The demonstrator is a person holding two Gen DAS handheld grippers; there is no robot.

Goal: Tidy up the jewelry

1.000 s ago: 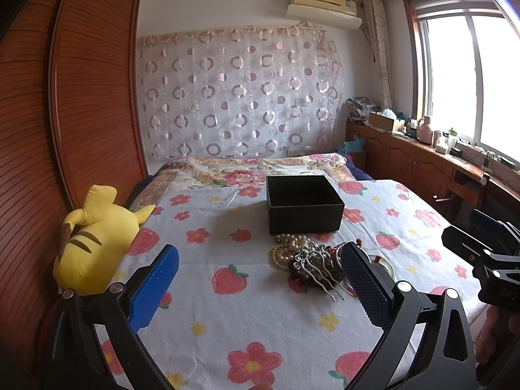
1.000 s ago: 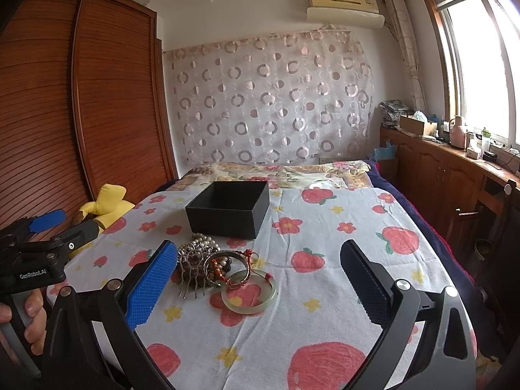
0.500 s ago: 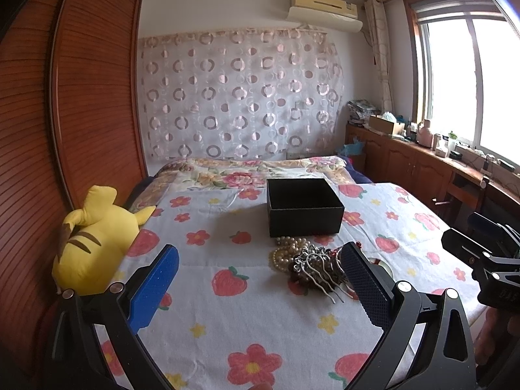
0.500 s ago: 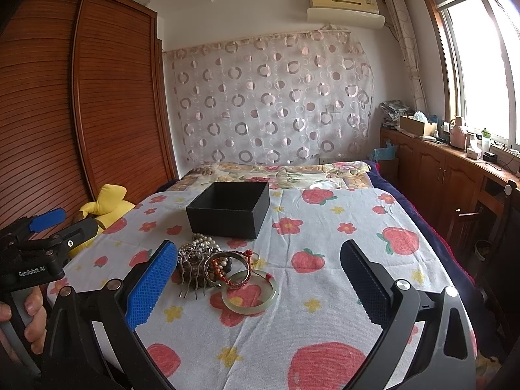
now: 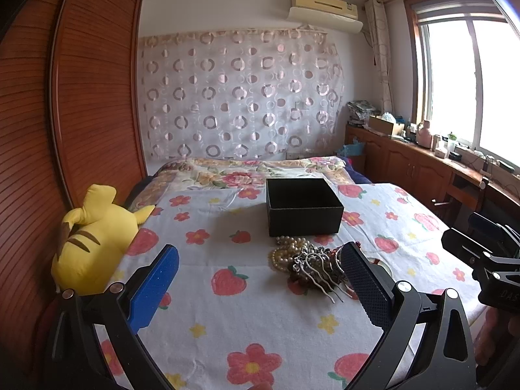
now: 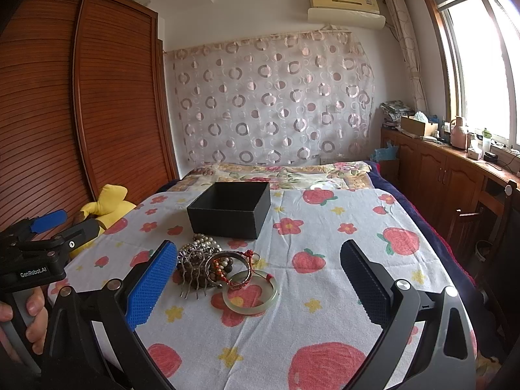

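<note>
Nothing has shifted since earlier. Both the left gripper (image 5: 260, 289) and right gripper (image 6: 258, 287) hover spread and empty above the bed (image 6: 341, 260); the jewelry pile (image 6: 214, 266), perhaps tangled, lies just before the black box (image 6: 230, 209).

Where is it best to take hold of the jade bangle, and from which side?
Grip the bangle at its near rim, the bare arc facing the right tool, coming from above with one finger inside the ring and one outside. It lies flat on the blanket, and its far rim is tangled under the red cord bracelet, so the near side is probably the cleanest.
</note>
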